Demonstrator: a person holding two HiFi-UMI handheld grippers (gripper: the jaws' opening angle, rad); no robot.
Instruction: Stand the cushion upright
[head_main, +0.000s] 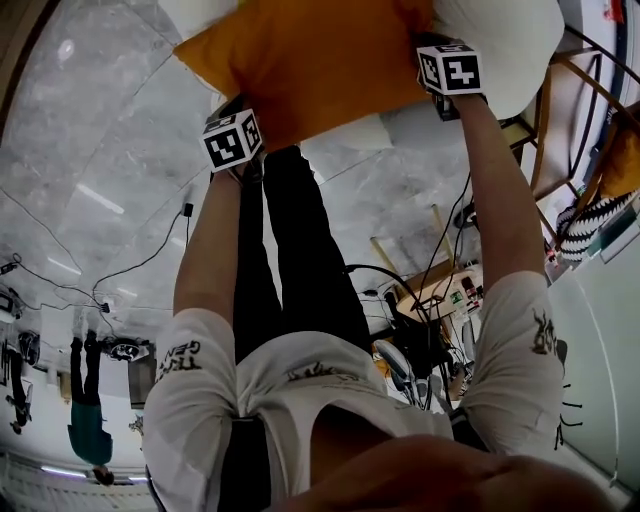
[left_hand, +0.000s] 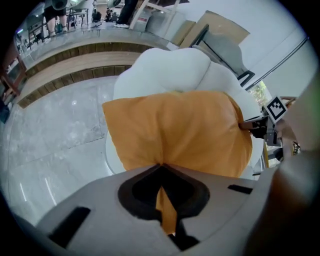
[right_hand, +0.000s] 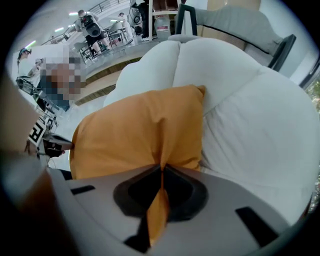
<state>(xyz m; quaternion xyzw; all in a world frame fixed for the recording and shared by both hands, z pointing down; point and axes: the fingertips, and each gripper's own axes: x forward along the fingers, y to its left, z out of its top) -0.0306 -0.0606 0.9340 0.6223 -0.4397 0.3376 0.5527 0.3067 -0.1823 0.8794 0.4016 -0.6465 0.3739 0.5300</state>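
Observation:
An orange cushion lies on a white padded seat at the top of the head view. My left gripper is shut on a fold of the cushion at its near edge. At the cushion's right corner my right gripper is shut on a pinch of its orange fabric. In the head view only the marker cubes show, the left and the right, with the jaws hidden under them. The white seat rises behind and beside the cushion.
Pale marble floor spreads left of the seat, with black cables across it. A wooden frame and a striped bag stand at the right. A low wooden step runs behind the seat. People stand at the far back.

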